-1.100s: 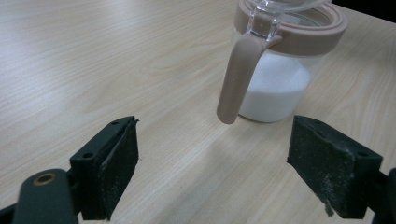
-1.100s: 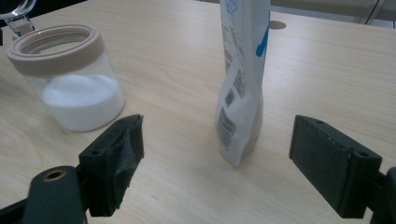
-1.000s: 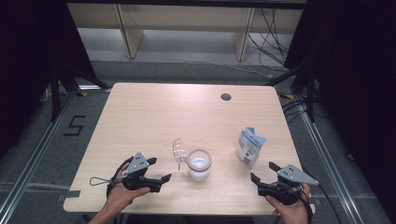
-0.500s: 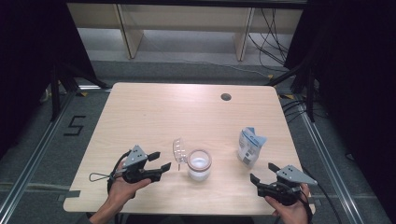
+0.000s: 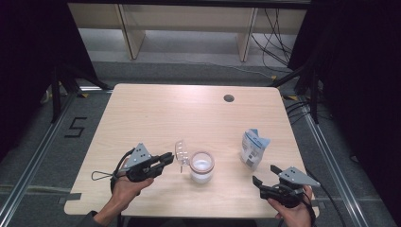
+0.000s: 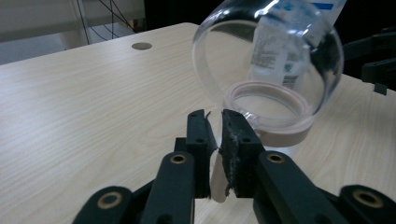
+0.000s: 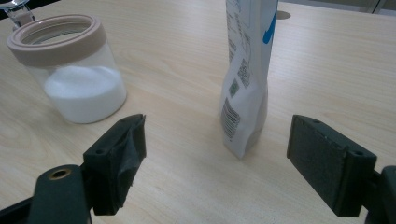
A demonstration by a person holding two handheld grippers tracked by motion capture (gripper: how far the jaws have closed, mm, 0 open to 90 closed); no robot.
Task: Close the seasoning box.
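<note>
Clear glass jar (image 5: 202, 166) upright on desk, near front edge; beige rim band, white powder in lower part. Clear hinged lid (image 5: 181, 152) raised open on jar's left, tilted.

On the table (image 5: 156, 111), the scoop (image 5: 181, 152) stands just left of the jar (image 5: 202, 166), the pouch (image 5: 253, 148) to its right.
</note>
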